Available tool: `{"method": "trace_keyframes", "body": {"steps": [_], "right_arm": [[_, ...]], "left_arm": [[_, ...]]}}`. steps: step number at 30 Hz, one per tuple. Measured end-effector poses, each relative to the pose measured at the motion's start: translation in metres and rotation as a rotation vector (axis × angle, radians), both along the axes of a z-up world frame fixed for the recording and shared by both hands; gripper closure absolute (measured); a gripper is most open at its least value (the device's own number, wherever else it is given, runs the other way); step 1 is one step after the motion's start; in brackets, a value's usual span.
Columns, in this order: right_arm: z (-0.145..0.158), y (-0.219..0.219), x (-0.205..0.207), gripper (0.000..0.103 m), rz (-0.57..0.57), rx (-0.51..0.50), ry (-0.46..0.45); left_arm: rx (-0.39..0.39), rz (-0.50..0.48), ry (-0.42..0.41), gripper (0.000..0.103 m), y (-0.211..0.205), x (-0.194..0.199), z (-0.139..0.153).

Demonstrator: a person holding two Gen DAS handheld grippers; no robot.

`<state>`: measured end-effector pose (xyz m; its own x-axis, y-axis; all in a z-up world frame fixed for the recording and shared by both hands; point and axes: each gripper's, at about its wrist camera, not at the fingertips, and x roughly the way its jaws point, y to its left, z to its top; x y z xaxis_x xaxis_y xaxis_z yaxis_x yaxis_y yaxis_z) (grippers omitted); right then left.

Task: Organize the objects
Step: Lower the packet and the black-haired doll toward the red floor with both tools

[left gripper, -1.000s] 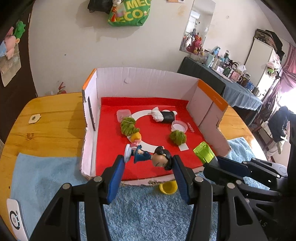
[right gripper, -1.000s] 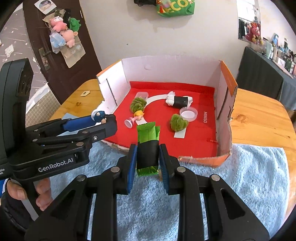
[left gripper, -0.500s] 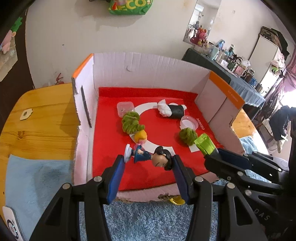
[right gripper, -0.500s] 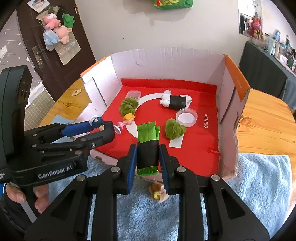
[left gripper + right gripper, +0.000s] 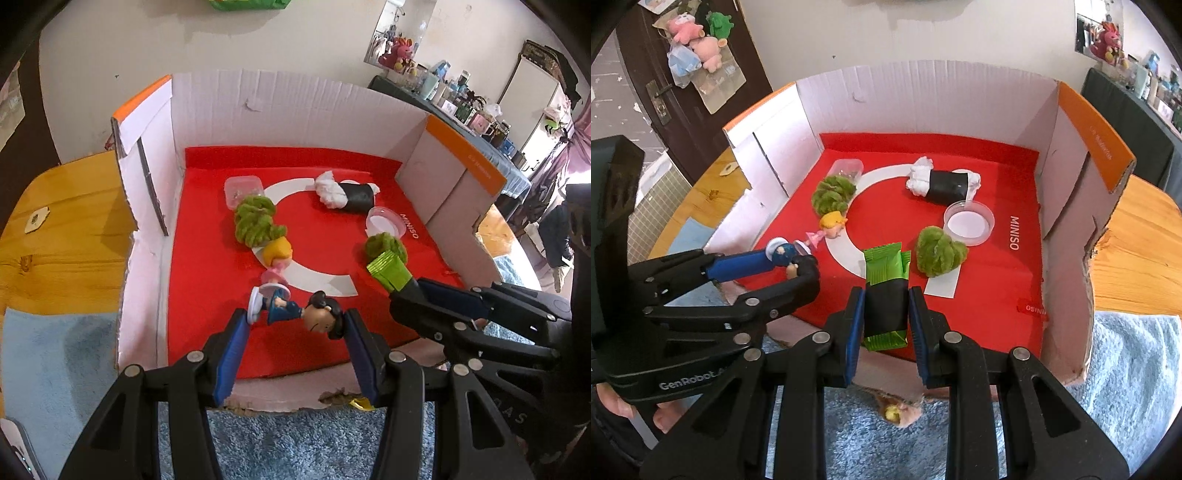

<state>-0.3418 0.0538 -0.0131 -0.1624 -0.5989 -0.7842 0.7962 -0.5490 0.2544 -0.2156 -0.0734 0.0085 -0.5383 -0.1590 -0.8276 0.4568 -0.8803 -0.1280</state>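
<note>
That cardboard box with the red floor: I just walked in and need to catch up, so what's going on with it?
A person is sorting small things into the cardboard box. The left gripper holds a dark-haired figurine sideways over the box's near edge. The right gripper is shut on a green and black snack packet. Already inside lie a blonde figurine, two green fuzzy clumps, a black roll and a round clear dish.

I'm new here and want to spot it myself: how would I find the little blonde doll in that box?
Look in the open cardboard box with the red floor. On the white ring printed there, near the left wall, the blonde doll lies on its side beside a fuzzy green clump. It alone has yellow hair and a pink dress; the dark-haired figure is held between fingers.
</note>
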Motion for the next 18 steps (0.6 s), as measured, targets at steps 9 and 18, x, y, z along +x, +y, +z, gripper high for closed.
{"method": "trace_keyframes", "body": {"steps": [9,18], "right_arm": [[-0.011,-0.004,-0.009,0.080,-0.021,0.040,-0.011],[-0.013,-0.001,-0.012,0.080,-0.027,0.063,-0.003]], "left_arm": [[-0.030,0.015,-0.014,0.048,-0.009,-0.008,-0.002],[-0.037,0.009,-0.019,0.048,-0.012,-0.019,-0.003]]}}
